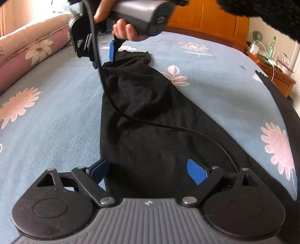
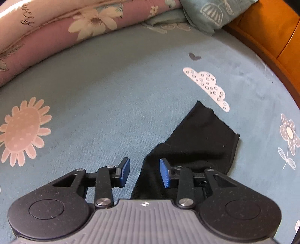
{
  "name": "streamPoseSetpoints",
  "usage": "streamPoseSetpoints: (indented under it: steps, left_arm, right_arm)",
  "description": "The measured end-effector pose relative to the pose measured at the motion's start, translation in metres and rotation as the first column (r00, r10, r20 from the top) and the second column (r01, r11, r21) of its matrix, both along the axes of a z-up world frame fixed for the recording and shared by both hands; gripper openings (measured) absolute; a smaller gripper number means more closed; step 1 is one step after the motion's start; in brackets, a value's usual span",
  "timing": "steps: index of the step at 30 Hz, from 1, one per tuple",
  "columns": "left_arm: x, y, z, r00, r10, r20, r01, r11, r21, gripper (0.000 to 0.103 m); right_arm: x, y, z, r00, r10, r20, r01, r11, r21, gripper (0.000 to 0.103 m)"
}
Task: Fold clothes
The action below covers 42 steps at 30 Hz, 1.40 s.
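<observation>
Both grippers stood open over the black garment (image 1: 150, 112) on the bed (image 1: 46, 122). Left gripper (image 1: 150, 172) straddled the near hem; right gripper (image 2: 144, 172) hovered unclamped at the far cuff, presumably released for smoothing.

The left wrist camera looked forward and down along a black garment (image 1: 150, 112) toward the headboard (image 1: 215, 16) at upper right. The right wrist camera faced more steeply down, close over the bedsheet (image 2: 103, 93). Both views shared garment, sheet and the quilt (image 2: 56, 28) at upper left.

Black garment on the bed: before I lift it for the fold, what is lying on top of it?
A black cable trails across the black garment. Nothing else rests on it. The floral bedsheet shows around it; what's beneath is covered.
</observation>
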State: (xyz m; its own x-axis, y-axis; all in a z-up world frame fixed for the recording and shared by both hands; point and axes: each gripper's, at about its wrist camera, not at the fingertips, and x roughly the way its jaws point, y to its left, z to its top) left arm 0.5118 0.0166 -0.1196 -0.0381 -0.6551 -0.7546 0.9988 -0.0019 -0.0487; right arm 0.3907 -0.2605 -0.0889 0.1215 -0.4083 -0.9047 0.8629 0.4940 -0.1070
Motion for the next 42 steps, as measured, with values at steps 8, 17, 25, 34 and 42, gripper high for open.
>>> streamPoseSetpoints:
  steps: [8,17,25,34,42]
  left_arm:
    - [-0.001,0.001,0.002,1.000,-0.012,-0.012,0.012,1.000,0.009,0.090]
    - [0.003,0.002,0.004,0.998,-0.010,-0.054,0.009,1.000,-0.004,0.090]
    - [0.000,0.004,0.006,0.999,-0.014,-0.049,0.014,1.000,-0.012,0.090]
    - [-0.004,0.006,0.008,0.999,-0.030,-0.045,0.029,0.999,-0.020,0.090]
    - [-0.009,0.007,0.010,0.999,-0.040,-0.035,0.039,0.999,-0.024,0.090]
  right_arm:
    - [0.011,0.000,-0.011,1.000,-0.007,-0.020,0.008,0.999,0.035,0.040]
    - [0.018,-0.005,-0.018,0.997,0.043,-0.070,-0.044,0.999,-0.016,0.005]
    - [0.009,-0.009,-0.006,0.996,0.031,0.087,-0.030,0.999,-0.016,0.015]
    - [0.006,0.039,-0.012,0.998,0.062,0.020,-0.065,0.977,0.201,0.020]
    - [0.005,0.047,-0.032,1.000,0.004,0.002,-0.004,0.981,0.195,0.041]
